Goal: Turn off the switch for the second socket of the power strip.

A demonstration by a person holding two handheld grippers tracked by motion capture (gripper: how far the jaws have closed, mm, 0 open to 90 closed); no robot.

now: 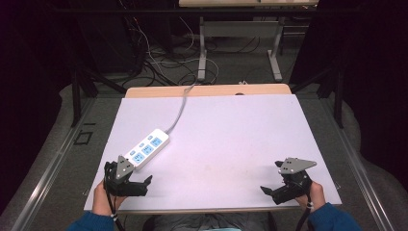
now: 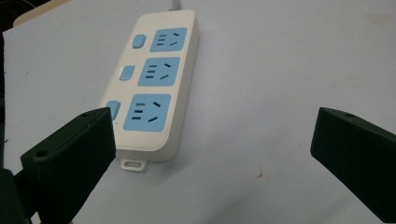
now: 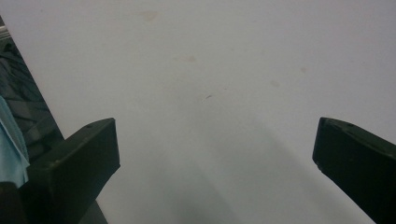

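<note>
1. We read this as a lab or recording rig: dark curtained surround, black frame bars (image 1: pixel 77 94).
2. We see loose cables (image 1: pixel 159 57) tangled on grey floor.
3. We note a white-topped table (image 1: pixel 231 125) and another bench (image 1: pixel 240 29) behind.

**Where my three cameras sit**

My high view looks forward and down from above my side of the bench (image 1: pixel 216 130). The camera on my left claw (image 2: pixel 212 154) rides low and close, facing the power strip (image 2: pixel 152 84), which the high view shares. My right claw (image 3: pixel 215 163) camera skims bare bench close up.
</note>
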